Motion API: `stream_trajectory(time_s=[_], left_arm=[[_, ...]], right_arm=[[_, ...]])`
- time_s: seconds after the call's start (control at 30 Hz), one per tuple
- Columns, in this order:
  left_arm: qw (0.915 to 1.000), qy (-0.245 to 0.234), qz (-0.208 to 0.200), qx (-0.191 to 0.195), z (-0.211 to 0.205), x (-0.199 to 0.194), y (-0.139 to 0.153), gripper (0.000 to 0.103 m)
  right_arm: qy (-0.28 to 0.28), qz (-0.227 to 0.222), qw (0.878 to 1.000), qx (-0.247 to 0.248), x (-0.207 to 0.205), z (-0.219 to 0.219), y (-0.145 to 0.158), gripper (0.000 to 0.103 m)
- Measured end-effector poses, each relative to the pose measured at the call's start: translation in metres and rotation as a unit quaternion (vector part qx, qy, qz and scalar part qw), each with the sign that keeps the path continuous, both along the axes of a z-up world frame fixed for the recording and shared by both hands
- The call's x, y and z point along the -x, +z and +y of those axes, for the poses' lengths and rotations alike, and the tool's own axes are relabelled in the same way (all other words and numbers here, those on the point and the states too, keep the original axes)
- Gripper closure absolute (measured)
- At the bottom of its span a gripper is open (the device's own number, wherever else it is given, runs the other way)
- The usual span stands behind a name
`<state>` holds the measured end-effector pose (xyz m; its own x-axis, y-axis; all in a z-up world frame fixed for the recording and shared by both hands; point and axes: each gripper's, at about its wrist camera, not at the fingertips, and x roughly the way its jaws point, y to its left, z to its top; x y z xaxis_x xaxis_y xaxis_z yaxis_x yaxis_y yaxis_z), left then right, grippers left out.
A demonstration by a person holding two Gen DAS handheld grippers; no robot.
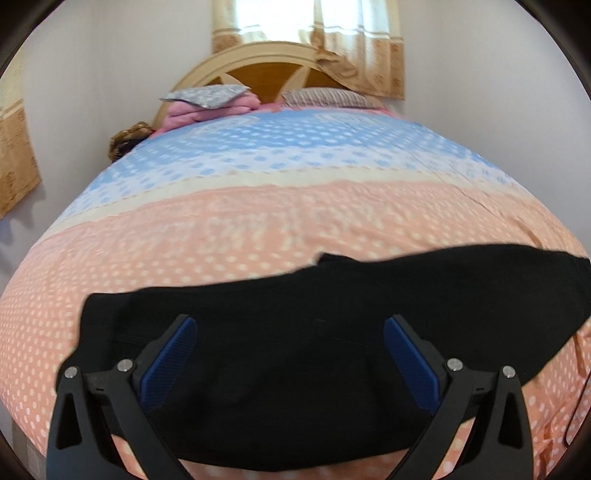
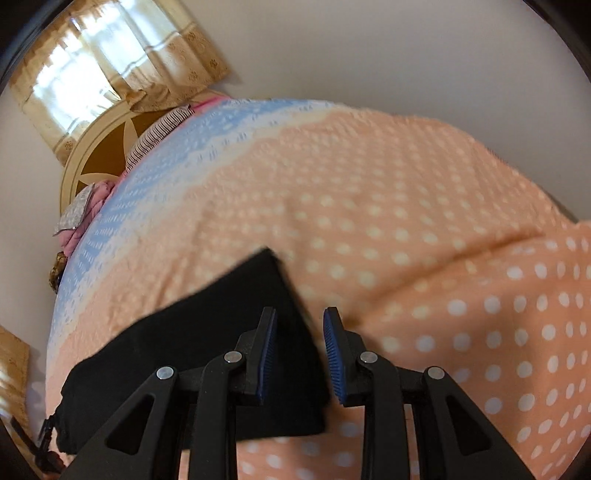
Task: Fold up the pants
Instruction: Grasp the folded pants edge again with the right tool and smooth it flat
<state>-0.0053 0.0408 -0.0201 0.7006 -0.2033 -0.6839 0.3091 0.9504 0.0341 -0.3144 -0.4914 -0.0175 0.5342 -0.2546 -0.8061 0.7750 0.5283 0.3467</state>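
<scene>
Black pants lie flat across the near part of the bed, stretched left to right. My left gripper is wide open just above their middle, holding nothing. In the right wrist view the pants end in a straight edge under my right gripper. That gripper is open with a narrow gap, straddling the pants' right edge. Its blue pads hold no cloth.
The bed cover is peach with white dots near me and blue farther back. Pillows and a pink folded blanket lie by the wooden headboard. A curtained window is behind it. The bed's right side is bare cover.
</scene>
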Motion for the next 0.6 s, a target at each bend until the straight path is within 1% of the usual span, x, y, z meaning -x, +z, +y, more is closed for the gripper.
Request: stream_trajectory(time_s=[0.1,0.13,0.17,0.2,0.23,0.3,0.33,0.4,0.43,0.47,0.5,0.53,0.57,0.6], left_arm=[[0.9999,-0.008,0.013,-0.006,-0.011,0.003,-0.004,0.000],[0.9998,-0.010,0.015,-0.007,-0.012,0.004,-0.004,0.000],[0.9998,-0.010,0.015,-0.007,-0.013,0.006,-0.004,0.000],[0.9998,-0.009,0.015,-0.008,-0.013,0.007,-0.003,0.000],[0.9999,-0.006,0.013,-0.007,-0.012,0.009,-0.001,0.000],[0.9999,-0.001,0.012,-0.002,-0.009,0.008,0.001,0.000],[0.9999,0.002,0.015,0.003,-0.007,0.007,0.002,0.000],[0.9997,0.005,0.022,0.012,-0.006,0.007,0.001,0.000],[0.9996,0.006,0.025,0.015,-0.005,0.007,0.001,0.000],[0.9995,0.006,0.027,0.016,-0.005,0.008,0.000,0.000],[0.9995,0.005,0.028,0.017,-0.005,0.009,-0.001,0.000],[0.9994,0.005,0.029,0.016,-0.005,0.010,-0.002,0.000],[0.9994,0.005,0.030,0.016,-0.003,0.010,-0.002,0.000],[0.9994,0.006,0.030,0.018,-0.002,0.011,-0.002,0.000]], right_arm=[[0.028,0.006,0.999,-0.026,-0.003,0.003,-0.015,0.074],[0.032,-0.002,0.999,-0.032,-0.001,0.003,-0.021,0.067],[0.035,-0.021,0.999,-0.029,-0.002,0.006,-0.023,0.056],[0.039,-0.032,0.998,-0.030,-0.002,0.007,-0.024,0.052],[0.040,-0.039,0.998,-0.031,-0.002,0.009,-0.024,0.051],[0.049,-0.066,0.995,-0.048,-0.004,0.013,-0.025,0.051],[0.054,-0.073,0.995,-0.049,-0.006,0.017,-0.026,0.051],[0.070,-0.057,0.996,-0.025,-0.011,0.025,-0.025,0.051],[0.077,-0.044,0.996,-0.012,-0.014,0.028,-0.026,0.056],[0.076,-0.026,0.997,0.000,-0.018,0.030,-0.026,0.069],[0.072,-0.009,0.997,0.010,-0.018,0.033,-0.025,0.075],[0.071,-0.008,0.997,0.009,-0.019,0.034,-0.026,0.085],[0.073,-0.019,0.997,-0.002,-0.018,0.034,-0.026,0.092],[0.072,-0.020,0.997,-0.005,-0.018,0.034,-0.025,0.092]])
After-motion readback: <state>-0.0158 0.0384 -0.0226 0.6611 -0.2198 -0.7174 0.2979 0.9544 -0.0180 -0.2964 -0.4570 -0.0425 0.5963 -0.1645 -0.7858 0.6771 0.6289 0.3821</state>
